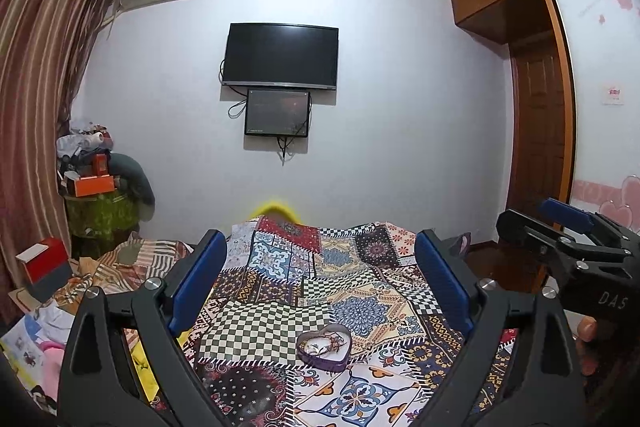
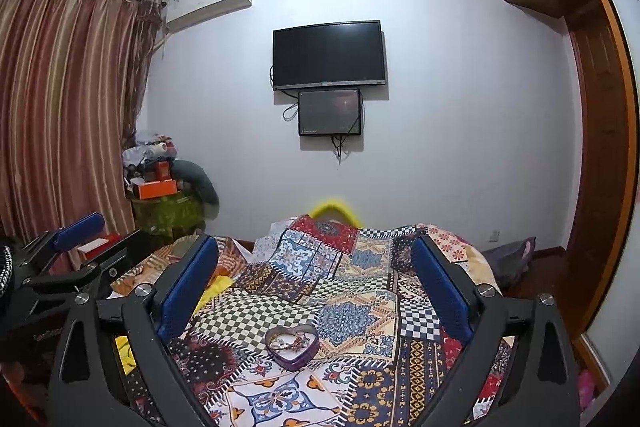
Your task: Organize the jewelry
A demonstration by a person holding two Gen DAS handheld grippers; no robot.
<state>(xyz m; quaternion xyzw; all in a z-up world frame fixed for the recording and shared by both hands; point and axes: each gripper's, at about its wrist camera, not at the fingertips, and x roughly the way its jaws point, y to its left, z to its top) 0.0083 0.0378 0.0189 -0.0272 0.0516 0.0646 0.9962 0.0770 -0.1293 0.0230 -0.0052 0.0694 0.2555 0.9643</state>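
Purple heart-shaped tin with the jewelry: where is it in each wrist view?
Left wrist: purple heart-shaped tin sits low, just right of centre, on the patchwork bedspread.
Right wrist: same tin sits low, just left of centre.
Shared landmark: black wall-mounted TV straight above it.

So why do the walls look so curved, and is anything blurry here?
Both wrist views bend straight lines, fisheye style, with dark corners. In the left wrist view the heart-shaped tin is sharp; the yellow thing behind the bed is smeared, likewise in the right wrist view.
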